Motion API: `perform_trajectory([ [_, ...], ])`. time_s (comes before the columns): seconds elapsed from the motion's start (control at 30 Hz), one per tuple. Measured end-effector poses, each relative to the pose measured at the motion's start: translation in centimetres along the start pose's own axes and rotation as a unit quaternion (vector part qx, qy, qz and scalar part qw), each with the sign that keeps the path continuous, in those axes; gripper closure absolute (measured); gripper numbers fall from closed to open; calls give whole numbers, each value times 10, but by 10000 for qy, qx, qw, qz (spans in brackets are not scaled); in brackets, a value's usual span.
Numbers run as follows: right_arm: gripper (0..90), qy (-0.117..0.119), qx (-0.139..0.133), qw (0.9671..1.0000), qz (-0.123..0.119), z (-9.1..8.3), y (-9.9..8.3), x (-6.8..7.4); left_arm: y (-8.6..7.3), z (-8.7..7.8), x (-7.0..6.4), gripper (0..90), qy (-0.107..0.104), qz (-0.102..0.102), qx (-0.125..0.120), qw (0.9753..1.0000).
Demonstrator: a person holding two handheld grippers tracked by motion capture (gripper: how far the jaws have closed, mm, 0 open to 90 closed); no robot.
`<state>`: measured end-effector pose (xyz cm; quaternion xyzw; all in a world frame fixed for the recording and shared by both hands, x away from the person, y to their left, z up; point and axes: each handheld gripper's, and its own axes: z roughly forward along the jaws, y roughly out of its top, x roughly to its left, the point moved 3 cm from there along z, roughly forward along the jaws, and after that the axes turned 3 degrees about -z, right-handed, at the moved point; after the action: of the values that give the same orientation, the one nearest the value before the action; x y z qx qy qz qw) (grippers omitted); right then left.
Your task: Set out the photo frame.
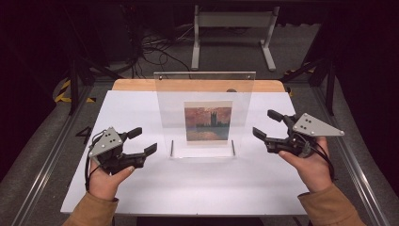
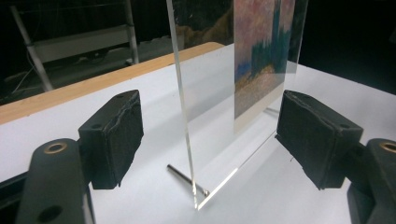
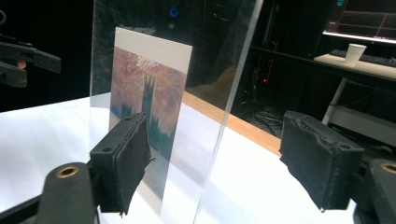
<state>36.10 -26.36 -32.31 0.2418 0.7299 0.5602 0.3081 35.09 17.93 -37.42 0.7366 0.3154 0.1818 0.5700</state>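
Now: your left tool (image 1: 142, 141) at lower left of high view, jaws wide, nothing held; right tool (image 1: 268, 125) at right, jaws equally wide, empty. Both flank clear acrylic frame (image 1: 204, 89), not touching. Frame stands upright at centre of white counter (image 1: 188, 188), painting print (image 1: 208, 121) facing you, long axis vertical. Step looks like approach before two-sided grasp. Next: bring each tool onto a side edge, close evenly, avoid tipping.

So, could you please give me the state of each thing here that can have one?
Acrylic frame: upright on the table, ungripped.
Painting print: upright inside the frame.
Left gripper: open, beside the frame's edge.
Right gripper: open, beside the opposite edge.
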Motion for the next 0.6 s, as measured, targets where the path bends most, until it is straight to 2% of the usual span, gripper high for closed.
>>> perform_trajectory([
  [0.2,237,-30,35,9998,189,-21,-7,-1,-9,-20,0,208,101,7,124,9999],
  [0.4,214,-103,136,9990,423,-35,-16,-4,-18,-30,4,169,211,-69,238,9995],
  [0.47,181,-94,319,9980,535,-40,-24,-6,-25,-33,9,146,155,-160,311,9993],
  [0.57,165,-116,556,9966,593,-43,-35,-7,-33,-34,12,118,205,-141,401,9989],
  [0.6,156,-120,576,9964,612,-43,-38,-7,-40,-35,15,109,308,-164,437,9984],
])
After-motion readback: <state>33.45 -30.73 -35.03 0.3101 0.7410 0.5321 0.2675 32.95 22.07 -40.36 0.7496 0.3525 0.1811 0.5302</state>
